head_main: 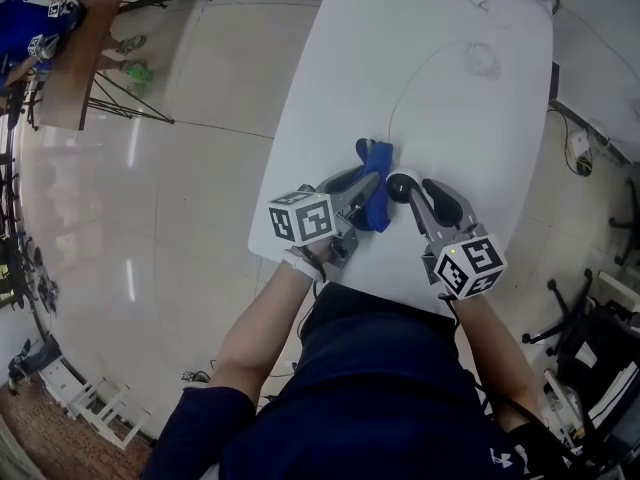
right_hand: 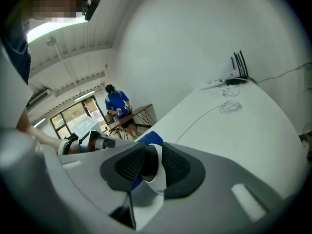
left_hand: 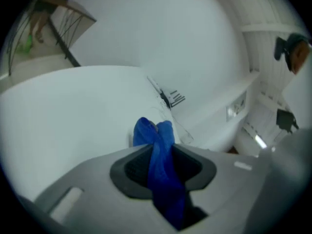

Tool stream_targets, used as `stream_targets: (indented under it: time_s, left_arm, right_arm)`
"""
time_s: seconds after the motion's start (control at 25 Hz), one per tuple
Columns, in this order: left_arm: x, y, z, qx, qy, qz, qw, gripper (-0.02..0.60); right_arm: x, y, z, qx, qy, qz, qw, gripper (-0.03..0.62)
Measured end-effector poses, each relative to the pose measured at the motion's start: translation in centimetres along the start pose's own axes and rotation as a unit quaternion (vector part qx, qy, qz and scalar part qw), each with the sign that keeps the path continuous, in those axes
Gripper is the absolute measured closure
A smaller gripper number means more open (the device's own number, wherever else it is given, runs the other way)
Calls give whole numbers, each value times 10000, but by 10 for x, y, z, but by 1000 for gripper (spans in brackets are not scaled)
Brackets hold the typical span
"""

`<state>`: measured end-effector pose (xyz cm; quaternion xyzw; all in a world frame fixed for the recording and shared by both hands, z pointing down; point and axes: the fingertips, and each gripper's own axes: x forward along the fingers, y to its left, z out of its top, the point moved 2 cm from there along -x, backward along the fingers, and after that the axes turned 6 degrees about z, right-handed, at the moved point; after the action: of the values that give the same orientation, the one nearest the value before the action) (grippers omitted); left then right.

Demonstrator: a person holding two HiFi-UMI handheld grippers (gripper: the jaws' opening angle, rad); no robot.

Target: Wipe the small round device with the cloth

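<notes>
The blue cloth [head_main: 376, 196] hangs bunched between the pads of my left gripper [head_main: 366, 190], which is shut on it; in the left gripper view the cloth [left_hand: 157, 145] fills the gap of that gripper [left_hand: 161, 168]. The small round device [head_main: 402, 183], white with a dark face, lies at the tips of my right gripper [head_main: 418, 192], right beside the cloth. In the right gripper view the device [right_hand: 149, 161] sits between the pads of that gripper [right_hand: 151, 170], whose jaws stand partly apart, with cloth [right_hand: 150, 139] just behind it. Both grippers are low over the white table [head_main: 460, 118], near its front edge.
A thin white cable [head_main: 402, 93] runs from the device to a loose coil [head_main: 482, 58] farther back. A router with antennas [right_hand: 239, 65] stands at the table's far end. Off to the left, a person in blue [right_hand: 117, 104] stands at a wooden table [head_main: 85, 38].
</notes>
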<state>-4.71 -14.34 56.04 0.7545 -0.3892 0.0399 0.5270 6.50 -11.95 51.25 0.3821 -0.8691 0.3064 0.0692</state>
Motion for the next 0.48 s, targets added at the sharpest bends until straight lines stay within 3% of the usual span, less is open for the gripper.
stream_targets:
  time_s: [0.12,0.16,0.24,0.28,0.36,0.44,0.48]
  left_arm:
    - [-1,23,-14,-1190,-215,139,9926,460]
    - [-3,24,-16,-1430,-319,141,9891,460]
    - [-9,18,-13,-1492,-526,177,9872,460]
    - [-13,13,-10,-1336,-629,264,9887,460]
    - [-26,-4,-1,-666,-881,556,9923,460]
    - [-43,-35,8,410,-1093,754,9903,459]
    - [-50,-55,9,1055,-1160,781,9845,459]
  right_arm:
    - [2,4,-3,-232,184,-52,9995,480]
    - [2,4,-4,-282,236,-71,9993,480]
    - [4,2,-3,-345,318,-70,9989,480]
    - [4,0,-3,-346,345,-61,9988,480]
    - [5,-4,-3,-298,378,-50,9988,480]
    - [5,-5,-3,-251,393,-65,9989,480]
    - [5,-4,-3,-247,399,-75,9989,482]
